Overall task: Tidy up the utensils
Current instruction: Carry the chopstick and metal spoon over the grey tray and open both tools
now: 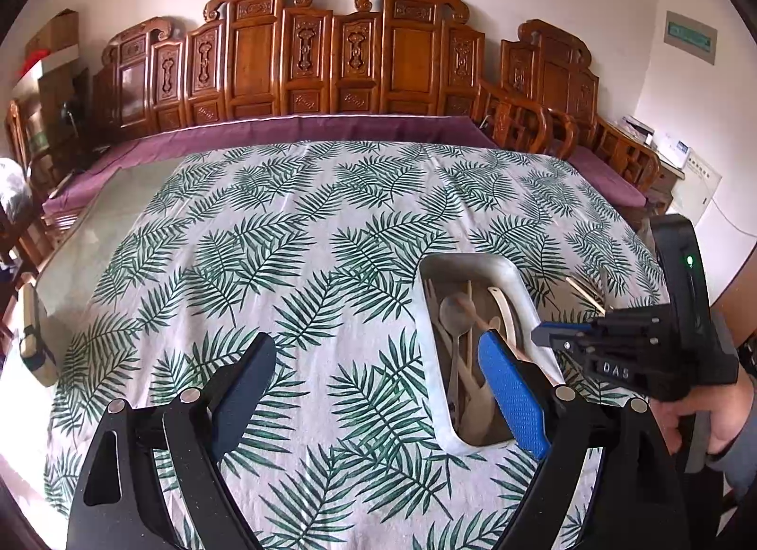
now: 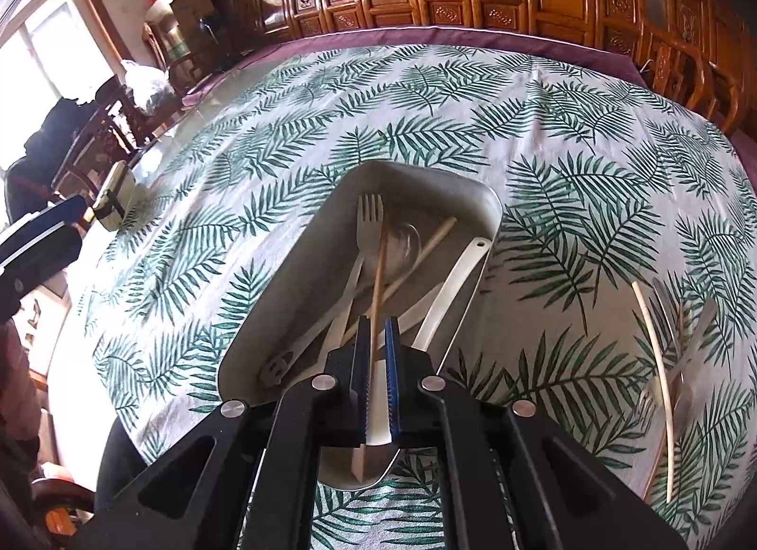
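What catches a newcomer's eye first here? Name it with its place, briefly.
The fern-print tablecloth fills both views. At its middle stands a grey tray holding a fork, a spoon and chopsticks. The right tool is shut on a wooden chopstick over the tray, and the left tool hangs open beside it.

A wooden chopstick (image 2: 377, 285) slants over a fork (image 2: 365, 228) and spoons in the grey tray (image 2: 284, 266).
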The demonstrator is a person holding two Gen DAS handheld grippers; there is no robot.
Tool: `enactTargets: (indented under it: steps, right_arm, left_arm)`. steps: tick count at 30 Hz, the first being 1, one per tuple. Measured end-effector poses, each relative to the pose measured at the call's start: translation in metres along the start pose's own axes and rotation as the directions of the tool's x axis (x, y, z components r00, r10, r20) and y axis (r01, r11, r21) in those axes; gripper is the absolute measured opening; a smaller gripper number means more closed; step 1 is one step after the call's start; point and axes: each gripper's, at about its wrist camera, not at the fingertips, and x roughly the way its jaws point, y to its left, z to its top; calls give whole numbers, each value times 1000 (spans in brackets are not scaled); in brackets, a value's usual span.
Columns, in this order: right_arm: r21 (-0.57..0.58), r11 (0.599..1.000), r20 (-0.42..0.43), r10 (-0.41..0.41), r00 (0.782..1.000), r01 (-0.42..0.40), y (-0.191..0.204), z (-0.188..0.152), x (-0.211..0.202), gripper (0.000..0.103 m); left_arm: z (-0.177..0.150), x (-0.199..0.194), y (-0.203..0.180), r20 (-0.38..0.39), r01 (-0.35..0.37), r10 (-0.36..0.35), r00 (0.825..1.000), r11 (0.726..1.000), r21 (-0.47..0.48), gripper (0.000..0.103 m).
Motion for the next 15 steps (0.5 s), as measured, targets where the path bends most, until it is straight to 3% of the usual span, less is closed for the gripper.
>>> enactTargets:
  steps: [15]
  right_arm:
    - [14,996,107,-86,991,85,-39,-14,-71,8]
  left_arm:
    - [5,-5,-32,11,25,-26,1000,999,42,84]
